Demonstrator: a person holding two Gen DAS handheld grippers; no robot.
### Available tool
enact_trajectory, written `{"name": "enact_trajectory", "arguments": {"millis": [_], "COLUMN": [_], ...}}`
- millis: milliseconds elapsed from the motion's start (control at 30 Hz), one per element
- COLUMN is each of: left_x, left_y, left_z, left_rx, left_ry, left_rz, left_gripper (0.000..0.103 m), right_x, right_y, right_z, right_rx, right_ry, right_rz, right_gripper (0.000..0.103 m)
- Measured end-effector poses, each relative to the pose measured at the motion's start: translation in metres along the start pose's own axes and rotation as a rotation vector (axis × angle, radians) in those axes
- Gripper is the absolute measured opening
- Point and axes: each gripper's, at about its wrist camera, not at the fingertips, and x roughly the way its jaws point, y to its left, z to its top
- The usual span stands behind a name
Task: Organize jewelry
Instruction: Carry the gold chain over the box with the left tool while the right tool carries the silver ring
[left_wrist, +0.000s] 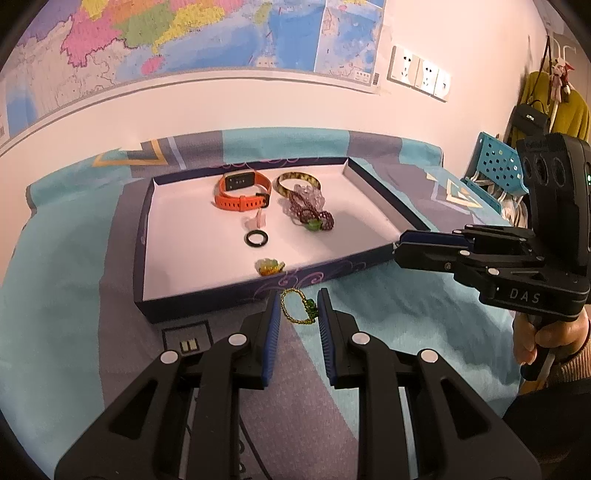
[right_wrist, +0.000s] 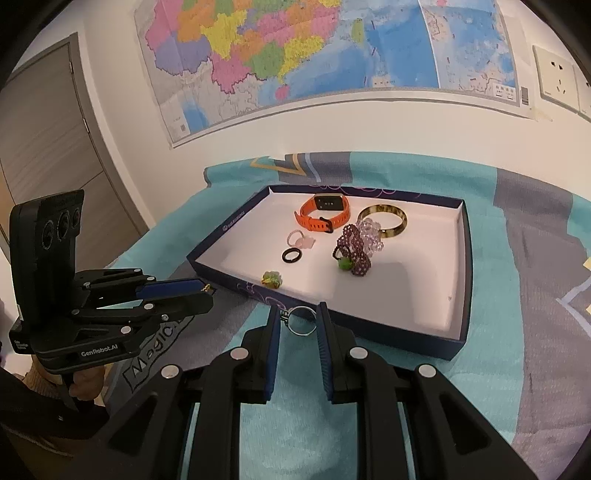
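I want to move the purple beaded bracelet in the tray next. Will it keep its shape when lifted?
Probably not. The purple beaded bracelet lies crumpled in folds, so it looks floppy and would likely droop from one pinch point. It rests against the clear bead piece, which might drag along. Its small beads suggest it is light.

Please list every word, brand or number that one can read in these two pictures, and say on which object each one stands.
"DAS": on the body of the right gripper.
"GenRobot.AI": on the body of the left gripper.
"Magic", then cut off by the gripper: on the dark mat on the bedcover.
Too small or blurred to read: print on the wall map, the logo on the tray rim, the orange watch display.
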Motion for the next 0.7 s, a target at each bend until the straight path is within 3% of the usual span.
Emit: {"name": "enact_trajectory", "arguments": {"millis": [700], "left_x": [0.001], "left_y": [0.001], "left_z": [0.024], "left_rx": [0.01], "left_ry": [-0.051], "left_rz": [0.022], "left_gripper": [0.021], "right_x": [0.004], "right_y": [-0.002], "right_z": [0.023], "right_rx": [-0.025], "right_ry": [-0.043], "right_rz": [-0.012], "right_gripper": [0.018]}}
